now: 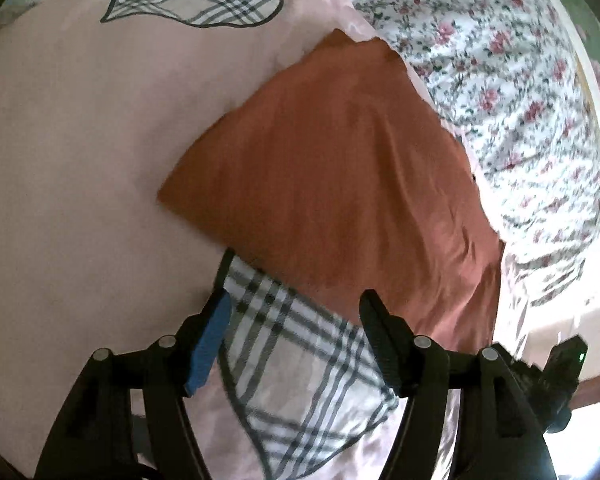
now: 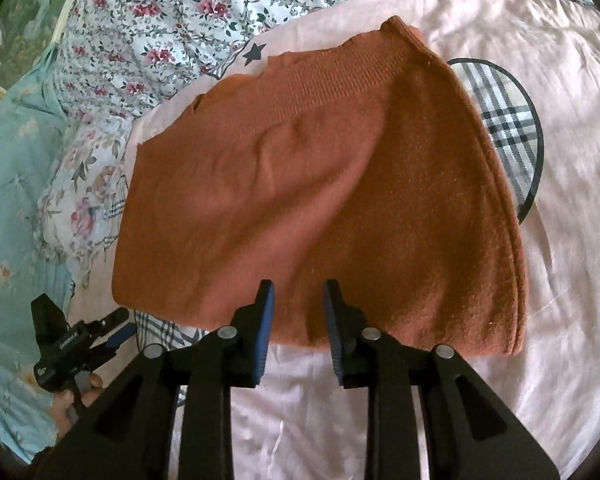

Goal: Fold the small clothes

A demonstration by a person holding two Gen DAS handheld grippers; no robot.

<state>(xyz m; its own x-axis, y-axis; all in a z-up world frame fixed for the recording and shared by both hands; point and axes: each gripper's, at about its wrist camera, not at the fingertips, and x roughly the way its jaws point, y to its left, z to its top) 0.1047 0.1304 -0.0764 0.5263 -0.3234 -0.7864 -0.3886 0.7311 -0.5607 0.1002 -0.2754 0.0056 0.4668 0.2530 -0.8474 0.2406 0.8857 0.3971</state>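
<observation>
The folded orange sweater (image 2: 300, 184) lies on the pink bed sheet (image 2: 560, 80) — flowery blanket (image 2: 160, 12) at 11 o'clock. Left gripper (image 1: 296, 312) and right gripper (image 2: 299, 292) are both let go — holding nothing.

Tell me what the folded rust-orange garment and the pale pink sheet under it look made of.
Folded rust-orange garment: apparently a soft knit, perhaps wool or acrylic; a ribbed band runs along its far edge, and the surface is matte and slightly fuzzy.
Pale pink sheet: likely smooth woven cotton or satin; fine creases carry a faint sheen, and plaid shapes look printed on it.

A rust-orange knitted garment (image 2: 300, 184), matt and fuzzy, has a ribbed hem. The pink bed sheet (image 2: 540, 80) beneath looks smooth, faintly glossy.
</observation>
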